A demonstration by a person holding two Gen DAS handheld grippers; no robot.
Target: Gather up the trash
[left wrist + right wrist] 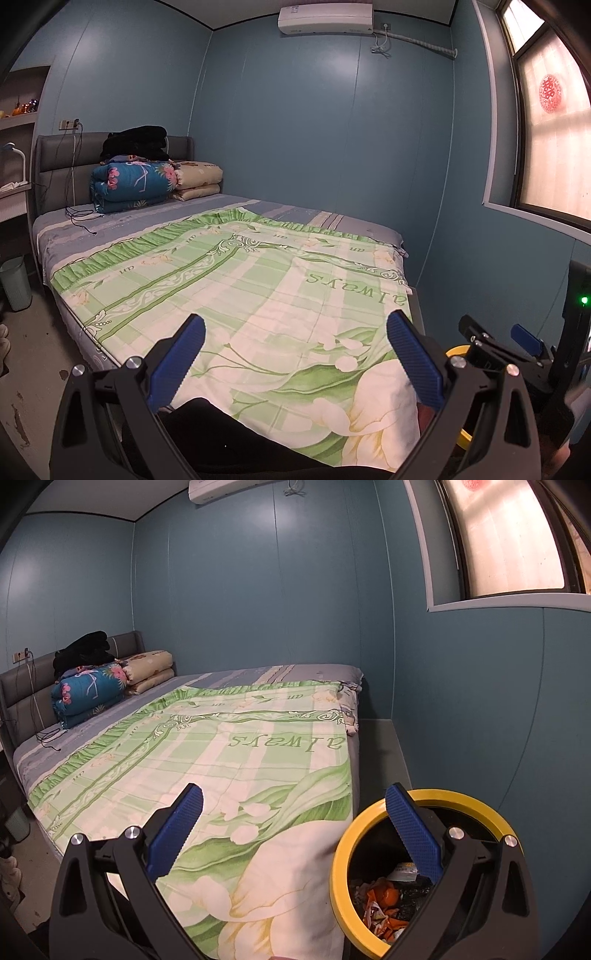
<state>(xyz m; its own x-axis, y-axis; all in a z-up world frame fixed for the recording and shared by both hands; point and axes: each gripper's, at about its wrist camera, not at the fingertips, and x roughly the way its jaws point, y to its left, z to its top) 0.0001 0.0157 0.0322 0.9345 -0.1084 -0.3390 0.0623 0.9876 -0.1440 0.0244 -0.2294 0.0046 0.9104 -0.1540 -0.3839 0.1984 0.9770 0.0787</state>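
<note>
A black trash bin with a yellow rim (338, 867) stands by the bed's near right corner and holds orange wrappers and other trash (386, 899). My right gripper (294, 792) is open and holds nothing; its right finger (413, 834) hangs over the bin's mouth. My left gripper (295, 319) is open too, held above the foot of the bed with nothing between its fingers. In the left wrist view the right gripper (498, 334) shows at the right edge, with a bit of the yellow rim (455, 350) behind it. I see no loose trash on the bed.
The bed carries a green floral quilt (258, 288). Folded quilts and dark clothes (136, 173) are stacked at the headboard, with a black cable (79, 218) beside them. A pale green bin (15, 284) stands on the floor at the left. Dark fabric (240, 439) lies below my left gripper.
</note>
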